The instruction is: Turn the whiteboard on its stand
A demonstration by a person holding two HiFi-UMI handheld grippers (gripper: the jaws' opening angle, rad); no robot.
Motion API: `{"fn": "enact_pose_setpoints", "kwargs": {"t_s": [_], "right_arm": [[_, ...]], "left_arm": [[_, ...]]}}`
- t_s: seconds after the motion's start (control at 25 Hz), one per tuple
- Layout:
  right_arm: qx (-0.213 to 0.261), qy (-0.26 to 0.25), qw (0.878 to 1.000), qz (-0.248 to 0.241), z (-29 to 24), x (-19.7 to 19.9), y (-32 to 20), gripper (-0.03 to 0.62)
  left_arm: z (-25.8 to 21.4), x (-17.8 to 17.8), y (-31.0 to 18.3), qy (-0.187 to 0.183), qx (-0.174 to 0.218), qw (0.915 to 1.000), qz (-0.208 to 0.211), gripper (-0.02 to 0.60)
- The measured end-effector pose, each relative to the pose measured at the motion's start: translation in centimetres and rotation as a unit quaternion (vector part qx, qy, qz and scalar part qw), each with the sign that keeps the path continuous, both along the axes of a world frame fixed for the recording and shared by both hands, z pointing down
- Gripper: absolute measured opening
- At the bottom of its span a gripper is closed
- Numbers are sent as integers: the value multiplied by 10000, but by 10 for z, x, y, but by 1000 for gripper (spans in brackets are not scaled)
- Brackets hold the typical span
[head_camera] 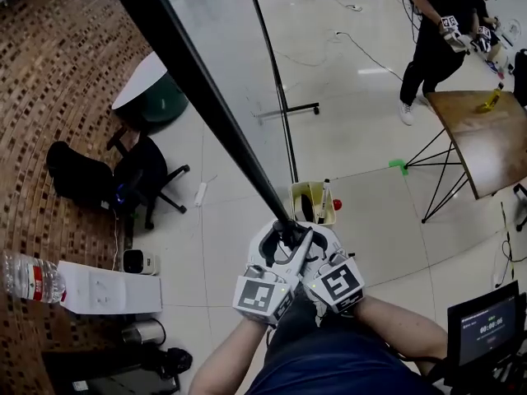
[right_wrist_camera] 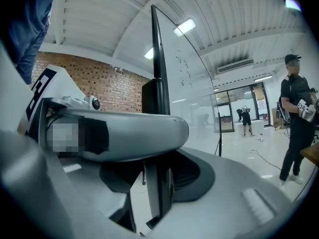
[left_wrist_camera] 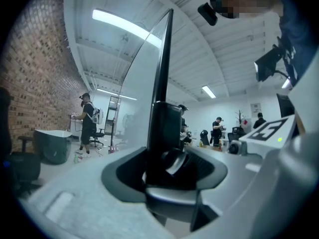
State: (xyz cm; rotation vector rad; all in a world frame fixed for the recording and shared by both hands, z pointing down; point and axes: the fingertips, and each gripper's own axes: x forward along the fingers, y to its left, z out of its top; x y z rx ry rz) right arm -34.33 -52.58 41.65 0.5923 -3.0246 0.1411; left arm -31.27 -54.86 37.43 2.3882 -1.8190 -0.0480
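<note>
The whiteboard's black frame edge (head_camera: 198, 81) runs from the upper left of the head view down to the middle, with its pale board face (head_camera: 239, 48) to the right. Both grippers meet at its lower end. My left gripper (head_camera: 282, 241) is shut on the frame, and my right gripper (head_camera: 306, 239) is shut on it just beside the left one. In the left gripper view the black frame (left_wrist_camera: 162, 83) rises from between the jaws of the left gripper (left_wrist_camera: 167, 153). Seen from the right gripper view, the frame (right_wrist_camera: 158, 59) stands in the right gripper (right_wrist_camera: 159, 178).
The stand's pole and foot (head_camera: 284, 109) and a small tray with markers (head_camera: 313, 200) lie below. An office chair (head_camera: 144, 171), round table (head_camera: 148, 89), water bottle (head_camera: 33, 276) and white box (head_camera: 107, 286) are left. A wooden table (head_camera: 482, 134), a person (head_camera: 432, 39) and a monitor (head_camera: 486, 327) are right.
</note>
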Motion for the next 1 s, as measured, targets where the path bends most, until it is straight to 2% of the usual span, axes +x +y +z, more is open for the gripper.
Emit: {"fn": "enact_pose_setpoints", "kwargs": {"t_s": [0.12,0.28,0.44,0.64,1.0], "right_arm": [[-2,-14,10000,1,5,8,13,169],[-35,29,10000,-19,6,14,33,167],[27,-26,10000,12,3,26,50,166],[49,87,9998,158,0,48,72,163],[19,60,9998,191,1,66,109,164]], "left_arm": [[1,6,13,28,-77,9999,-90,238],[12,11,36,-38,55,10000,50,238],[6,22,52,127,-5,9999,-34,233],[9,42,76,102,191,9996,206,226],[8,60,113,70,118,9998,175,221]]}}
